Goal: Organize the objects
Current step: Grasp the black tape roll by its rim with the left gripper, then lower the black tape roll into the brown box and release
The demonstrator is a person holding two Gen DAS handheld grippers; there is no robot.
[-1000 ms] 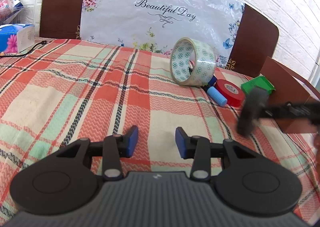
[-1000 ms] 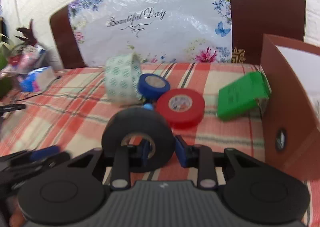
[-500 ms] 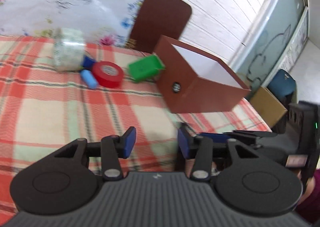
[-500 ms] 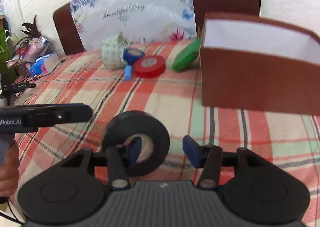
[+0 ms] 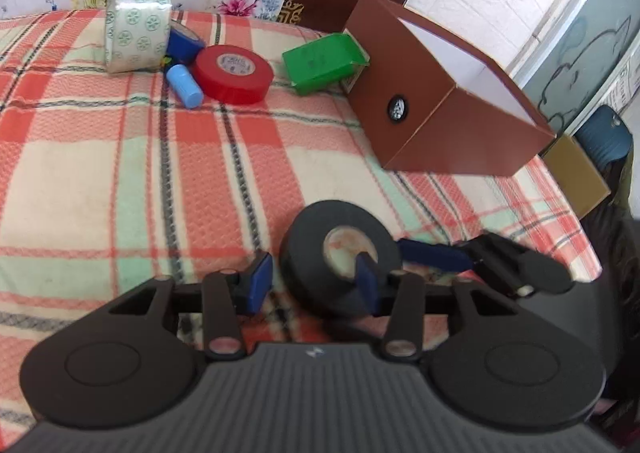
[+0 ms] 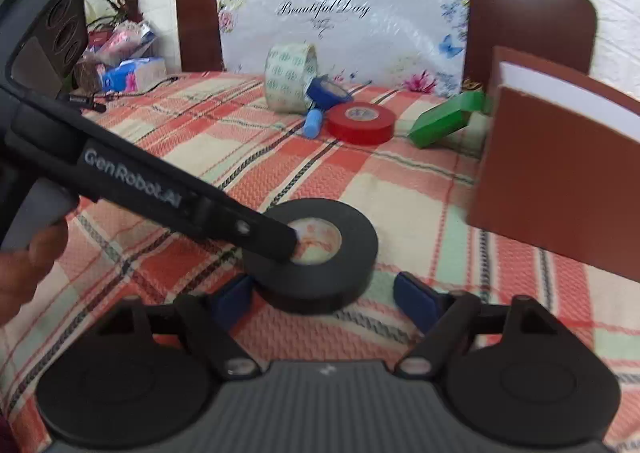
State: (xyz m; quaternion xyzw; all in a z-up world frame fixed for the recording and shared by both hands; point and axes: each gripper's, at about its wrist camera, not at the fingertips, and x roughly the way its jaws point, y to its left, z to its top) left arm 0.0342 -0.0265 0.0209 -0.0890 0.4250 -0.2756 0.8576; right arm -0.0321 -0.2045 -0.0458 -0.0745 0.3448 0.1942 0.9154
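A black tape roll (image 6: 311,255) lay flat, hole upward, on the plaid-covered surface (image 5: 120,173) between two hand-held claws, with the brown box (image 5: 448,109) open at the far right. The left claw (image 5: 312,285) straddled the roll's wall, one blue pad inside the core and the other just outside the near-left rim, the gap wider than the wall and not visibly pinching it. The right claw (image 6: 320,299) sat spread wide just near of the roll, holding nothing, its pads flanking the roll's near edge. The left claw appeared the better placed to take the roll, and the box lay to its far right. Farther off, a patterned clear tape roll (image 5: 136,21), a blue roll (image 5: 184,41), a red roll (image 5: 234,73), a small blue cylinder (image 5: 184,85) and a green box (image 5: 324,61) waited in a cluster.
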